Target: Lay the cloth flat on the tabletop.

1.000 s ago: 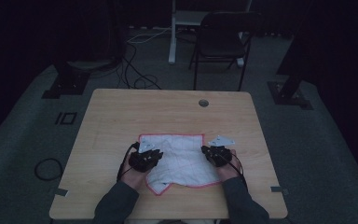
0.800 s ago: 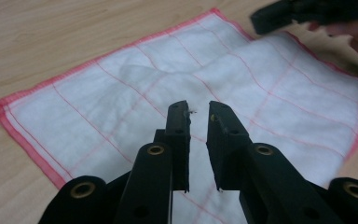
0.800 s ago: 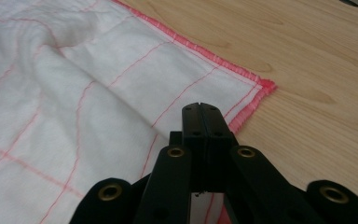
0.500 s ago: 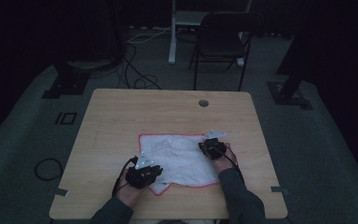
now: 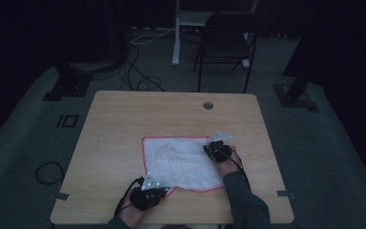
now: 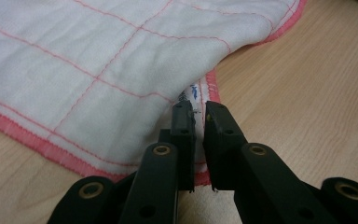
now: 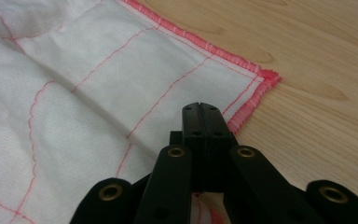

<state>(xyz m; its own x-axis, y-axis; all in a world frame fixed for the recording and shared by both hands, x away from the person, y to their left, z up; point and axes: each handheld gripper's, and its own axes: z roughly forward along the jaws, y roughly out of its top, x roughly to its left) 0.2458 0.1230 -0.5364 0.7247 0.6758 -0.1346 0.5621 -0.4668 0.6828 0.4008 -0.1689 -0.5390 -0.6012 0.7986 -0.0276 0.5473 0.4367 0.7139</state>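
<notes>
The right hand-held gripper point(image 7: 201, 108) pins the cloth point(image 5: 183, 162) tight toward the counter's point(image 5: 124, 124) right edge, while the left hand-held gripper point(image 6: 198, 112), jaws just narrowing around the near hem, readies a fold.

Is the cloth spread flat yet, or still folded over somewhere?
Mostly spread. The cloth lies open on the table, but its near-left corner is folded under beside the left gripper.

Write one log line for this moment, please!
cloth flat on table | left gripper closing on hem | right gripper shut on cloth edge
</notes>
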